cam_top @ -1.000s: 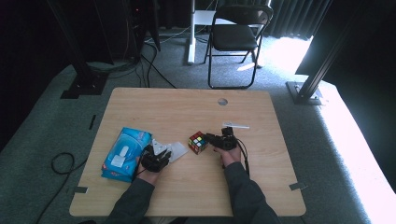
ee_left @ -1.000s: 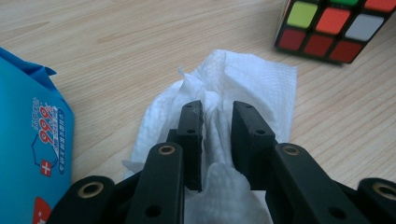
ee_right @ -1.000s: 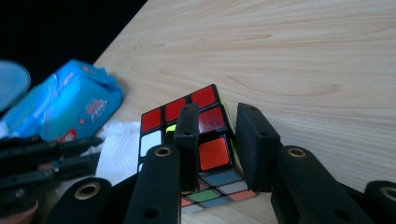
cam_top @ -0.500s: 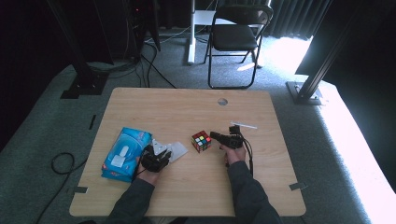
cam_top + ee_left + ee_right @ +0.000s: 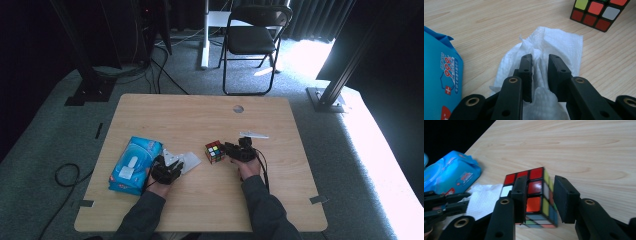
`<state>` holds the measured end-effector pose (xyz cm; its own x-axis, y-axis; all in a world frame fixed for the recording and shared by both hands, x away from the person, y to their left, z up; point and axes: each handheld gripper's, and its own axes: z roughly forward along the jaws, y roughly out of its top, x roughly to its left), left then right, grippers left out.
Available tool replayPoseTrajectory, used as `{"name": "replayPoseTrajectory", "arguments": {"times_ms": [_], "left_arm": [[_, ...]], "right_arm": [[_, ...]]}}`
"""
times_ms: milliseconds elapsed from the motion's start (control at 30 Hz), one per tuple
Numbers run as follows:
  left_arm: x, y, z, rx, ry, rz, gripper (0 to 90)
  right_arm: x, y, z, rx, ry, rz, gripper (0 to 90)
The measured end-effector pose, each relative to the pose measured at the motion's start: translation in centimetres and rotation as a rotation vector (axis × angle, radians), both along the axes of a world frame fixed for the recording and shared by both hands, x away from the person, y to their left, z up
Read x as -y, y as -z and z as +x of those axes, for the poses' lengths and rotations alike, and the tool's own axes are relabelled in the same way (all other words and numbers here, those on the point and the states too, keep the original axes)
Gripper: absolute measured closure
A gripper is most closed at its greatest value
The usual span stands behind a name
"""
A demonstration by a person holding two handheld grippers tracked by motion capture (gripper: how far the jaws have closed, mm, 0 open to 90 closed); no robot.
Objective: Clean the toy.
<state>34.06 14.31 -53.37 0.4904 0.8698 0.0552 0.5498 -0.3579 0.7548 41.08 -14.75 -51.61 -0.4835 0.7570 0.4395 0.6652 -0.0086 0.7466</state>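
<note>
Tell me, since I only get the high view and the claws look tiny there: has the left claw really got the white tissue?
Observer: Yes. The left gripper view shows the left claw pinched on a bunched fold of the tissue.
Operator: And the right claw at the cube?
Observer: The right claw has just been opening. The cube stands between its jaws, with a gap beside one pad.
Operator: Any marking on the blue pack?
Observer: The blue pack has a white cross on a red square, seen in the left gripper view.
</note>
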Motion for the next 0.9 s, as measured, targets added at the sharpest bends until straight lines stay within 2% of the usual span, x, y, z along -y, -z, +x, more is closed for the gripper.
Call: {"name": "replayPoseTrajectory", "arguments": {"times_ms": [67, 200, 233, 367, 467, 567, 667, 700, 733, 767, 833, 900], "left_arm": [[0.0, 0.0, 0.0, -0.001, 0.0, 0.001, 73.9], [0.0, 0.0, 0.0, -0.001, 0.001, 0.004, 73.9], [0.0, 0.0, 0.0, 0.0, 0.001, 0.002, 73.9], [0.0, 0.0, 0.0, 0.0, 0.002, 0.001, 73.9], [0.0, 0.0, 0.0, -0.001, 0.002, 0.002, 73.9], [0.0, 0.0, 0.0, 0.0, 0.002, 0.002, 73.9], [0.0, 0.0, 0.0, 0.0, 0.001, 0.001, 73.9], [0.1, 0.0, 0.0, 0.0, 0.001, 0.001, 73.9], [0.1, 0.0, 0.0, -0.001, 0.002, 0.002, 73.9], [0.1, 0.0, 0.0, 0.0, 0.001, 0.002, 73.8], [0.0, 0.0, 0.0, -0.001, 0.0, 0.001, 73.8], [0.0, 0.0, 0.0, -0.001, 0.0, 0.001, 73.8]], "right_arm": [[-0.2, 0.1, 0.0, -0.005, -0.008, -0.001, 62.3], [0.0, 0.4, 0.3, -0.042, 0.008, 0.035, 67.4], [0.1, 0.5, 0.4, -0.056, 0.006, 0.056, 67.7], [0.3, 0.6, 0.5, -0.08, 0.014, 0.084, 67.9], [0.8, 0.9, 0.8, -0.111, 0.026, 0.136, 67.9], [1.8, 1.3, 1.2, -0.164, 0.049, 0.22, 68.9], [2.8, 1.5, 1.2, -0.181, 0.087, 0.256, 71.1], [3.1, 1.5, 1.1, -0.182, 0.099, 0.254, 72.0], [3.3, 1.5, 1.1, -0.185, 0.113, 0.235, 83.0], [3.4, 1.7, 1.0, -0.188, 0.128, 0.195, 82.2], [3.6, 2.3, 0.7, -0.198, 0.129, 0.179, 81.0], [3.5, 2.3, 0.5, -0.18, 0.121, 0.149, 73.6]]}}
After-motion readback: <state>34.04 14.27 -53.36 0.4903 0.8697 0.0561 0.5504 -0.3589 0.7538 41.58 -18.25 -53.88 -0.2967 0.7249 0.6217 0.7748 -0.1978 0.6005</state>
